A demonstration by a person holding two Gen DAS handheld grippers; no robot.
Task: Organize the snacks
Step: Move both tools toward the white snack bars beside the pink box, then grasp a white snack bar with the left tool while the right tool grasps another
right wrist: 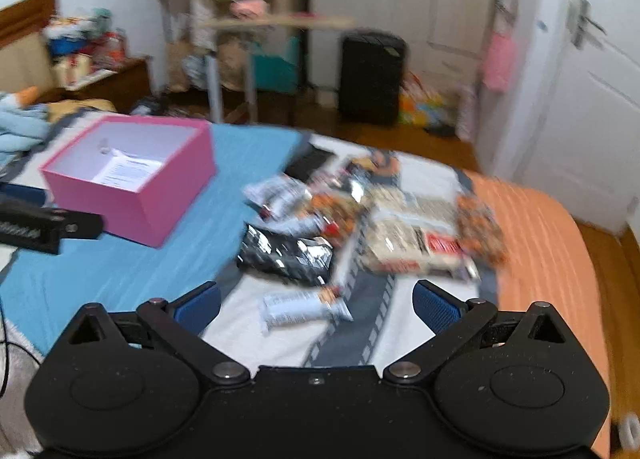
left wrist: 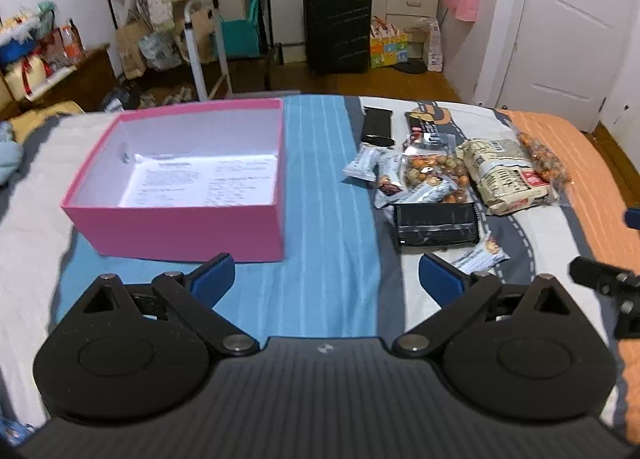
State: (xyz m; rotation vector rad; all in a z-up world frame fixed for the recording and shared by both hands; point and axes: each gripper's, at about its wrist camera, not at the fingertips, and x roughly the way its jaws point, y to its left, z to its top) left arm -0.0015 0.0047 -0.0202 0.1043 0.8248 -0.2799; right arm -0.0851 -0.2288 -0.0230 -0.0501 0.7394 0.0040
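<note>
Pink box [left wrist: 180, 231] on bed [left wrist: 320, 179] holds only paper; snacks [left wrist: 452, 183] piled beside it, none packed. Left hand-held gripper [left wrist: 326, 283], right hand-held gripper [right wrist: 316, 305] both spread wide, empty.

A pink box [left wrist: 180, 183] is seen at center left on the bed [left wrist: 328, 187]. Snack packs [left wrist: 452, 179] are piled at center right. The left tool [left wrist: 326, 279] is held wide apart at the bottom.
</note>
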